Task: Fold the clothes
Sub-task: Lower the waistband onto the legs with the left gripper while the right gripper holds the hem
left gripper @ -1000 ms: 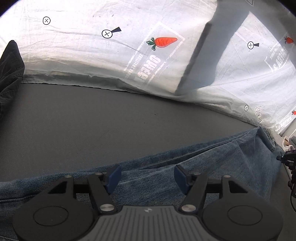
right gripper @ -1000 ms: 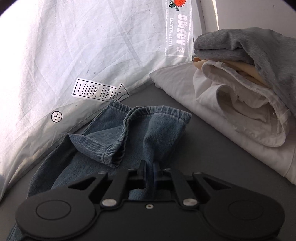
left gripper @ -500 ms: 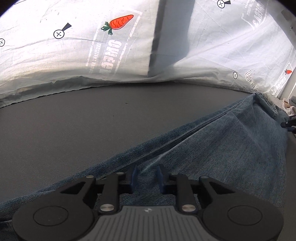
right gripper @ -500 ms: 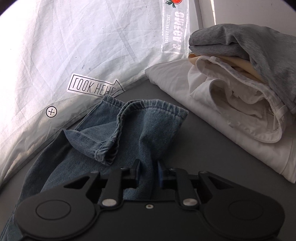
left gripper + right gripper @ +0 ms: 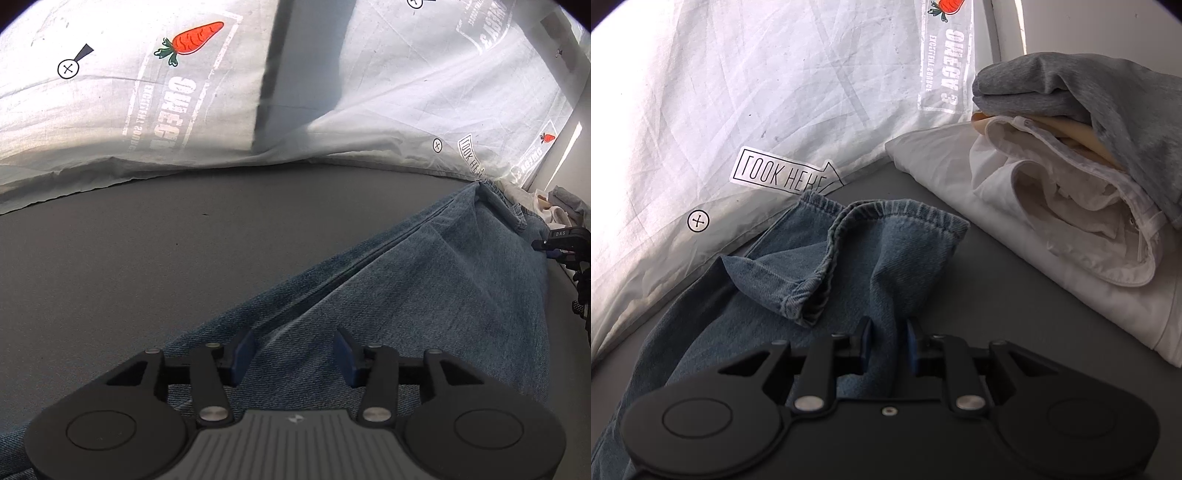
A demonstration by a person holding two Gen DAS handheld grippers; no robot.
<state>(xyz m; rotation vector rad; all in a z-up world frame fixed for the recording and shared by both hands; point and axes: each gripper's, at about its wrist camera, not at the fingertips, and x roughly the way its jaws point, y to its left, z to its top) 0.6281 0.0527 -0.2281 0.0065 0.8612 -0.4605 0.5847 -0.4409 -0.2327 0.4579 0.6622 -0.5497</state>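
Note:
Blue jeans (image 5: 424, 288) lie stretched across a dark grey surface (image 5: 147, 240), one leg running away to the right. My left gripper (image 5: 293, 343) hovers low over the denim near its seam; its jaws are opening, and the blue pads stand apart without pressing the cloth. In the right wrist view the leg ends (image 5: 905, 251) show their hems, one cuff (image 5: 768, 277) flipped back. My right gripper (image 5: 888, 332) sits at the leg end. Its pads are slightly apart, with a raised ridge of denim between them.
To the right lies a pile of clothes: a grey garment (image 5: 1071, 85) on top of white ones (image 5: 1052, 206). A white printed sheet (image 5: 775, 92) with carrot logos (image 5: 192, 37) borders the far side of the surface.
The left gripper moved along the jeans, closed on the denim, then spread its pads again. The right gripper's pads went from pinched on the leg end to slightly apart.

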